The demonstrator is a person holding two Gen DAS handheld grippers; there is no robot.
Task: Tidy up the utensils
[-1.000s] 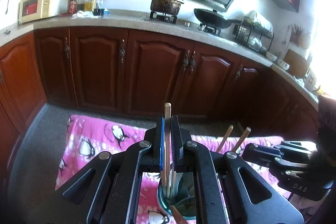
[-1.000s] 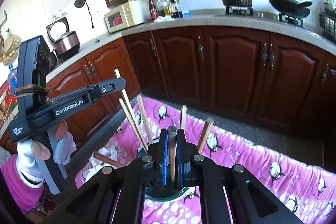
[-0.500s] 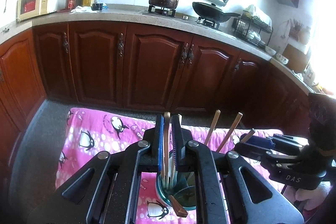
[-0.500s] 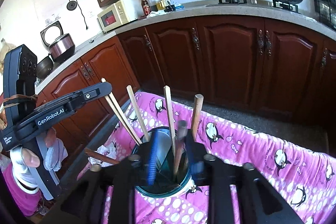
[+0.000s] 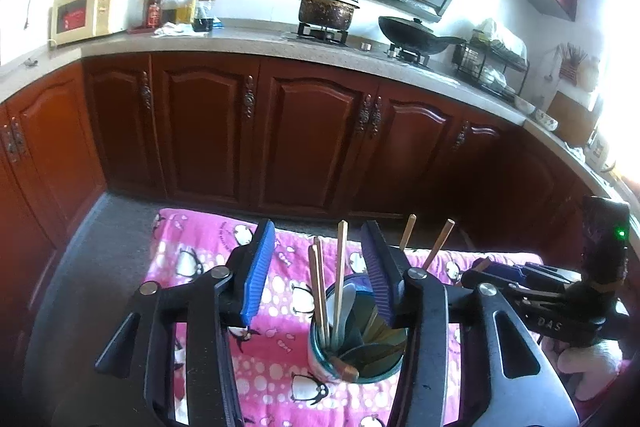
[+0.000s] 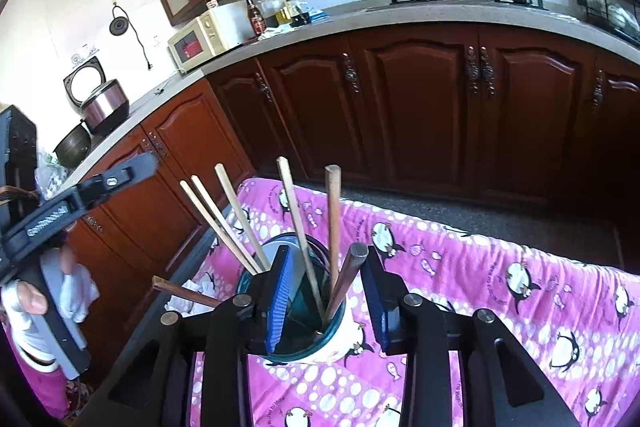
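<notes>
Chopsticks [image 6: 298,223] fill the cup [image 6: 340,337]; only the right view shows a rice cooker [image 6: 105,103].

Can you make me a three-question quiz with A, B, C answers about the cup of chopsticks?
1. Where do the chopsticks stand?
A. In the cup
B. In the microwave
C. On the floor

2. What colour is the cloth under the cup?
A. Green
B. Pink with penguins
C. Plain white

3. How is the right gripper?
A. Shut on a spoon
B. Shut on the cup
C. Open, holding nothing

Answers: 1 A, their lower ends sit inside the cup. 2 B, pink cloth printed with penguins. 3 C, its blue pads stand apart on either side of the cup.
</notes>
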